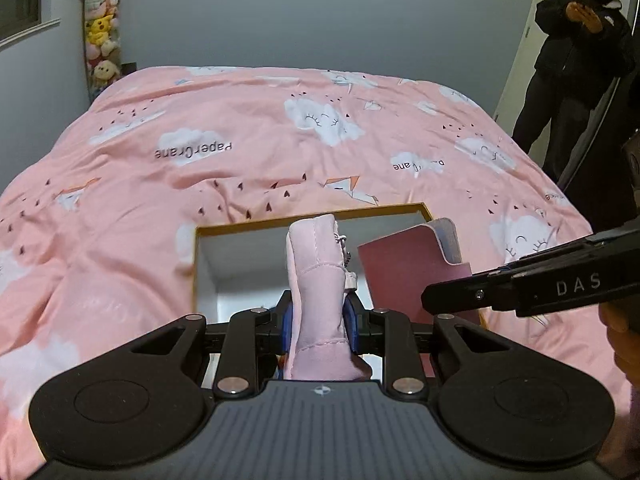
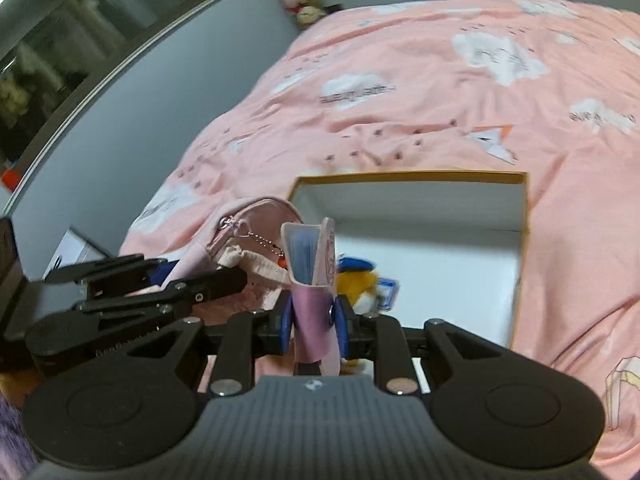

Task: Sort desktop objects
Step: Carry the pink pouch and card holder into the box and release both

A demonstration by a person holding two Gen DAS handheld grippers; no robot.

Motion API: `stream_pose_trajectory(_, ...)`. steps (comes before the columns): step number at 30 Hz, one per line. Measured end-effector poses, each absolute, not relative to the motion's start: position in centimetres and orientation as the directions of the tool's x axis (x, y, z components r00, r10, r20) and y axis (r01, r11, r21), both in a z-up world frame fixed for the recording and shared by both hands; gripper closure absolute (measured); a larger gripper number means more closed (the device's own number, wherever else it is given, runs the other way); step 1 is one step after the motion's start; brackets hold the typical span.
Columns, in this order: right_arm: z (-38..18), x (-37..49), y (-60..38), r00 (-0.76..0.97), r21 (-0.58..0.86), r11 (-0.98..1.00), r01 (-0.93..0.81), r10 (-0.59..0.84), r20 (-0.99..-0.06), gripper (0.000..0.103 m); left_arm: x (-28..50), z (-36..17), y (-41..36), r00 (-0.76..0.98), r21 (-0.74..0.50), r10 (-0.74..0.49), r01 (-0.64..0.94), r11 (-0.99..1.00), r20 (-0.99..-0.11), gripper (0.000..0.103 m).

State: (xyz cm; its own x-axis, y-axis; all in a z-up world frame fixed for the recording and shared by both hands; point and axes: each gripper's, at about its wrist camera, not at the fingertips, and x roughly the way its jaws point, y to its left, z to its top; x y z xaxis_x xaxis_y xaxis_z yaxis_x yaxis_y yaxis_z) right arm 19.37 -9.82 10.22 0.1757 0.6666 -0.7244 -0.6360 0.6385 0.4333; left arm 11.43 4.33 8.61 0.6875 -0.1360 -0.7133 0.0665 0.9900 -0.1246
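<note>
Left gripper, blue pads clamped on a pale pink pouch, held upright over the near edge of an open box, white inside, yellow rim. Box sits on a bed under a pink cloud-print quilt. Right gripper enters from the right, beside a dark pink booklet standing in the box. Far right, a person in dark clothes; far left, stacked plush toys.

"PaperCrane" upside down on duvet clouds beyond the fingers; "DAS" on right gripper arm, right of them.
</note>
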Motion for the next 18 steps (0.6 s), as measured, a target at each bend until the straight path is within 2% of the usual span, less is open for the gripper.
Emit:
stream_pose_trajectory(7,4.8,23.3,-9.2,0.152,0.439,0.736,-0.515,0.583,-0.799,0.08,14.7,3.2,2.8,0.615,-0.186,-0.209,0.102,0.977,-0.761,0.075)
stream_pose_trajectory(18,-1.7,25.9,-8.0,0.075,0.436,0.798,-0.416,0.508,-0.858,0.08,16.5,-2.1,1.3,0.537,-0.161,-0.19,0.101,0.982,-0.822,0.075)
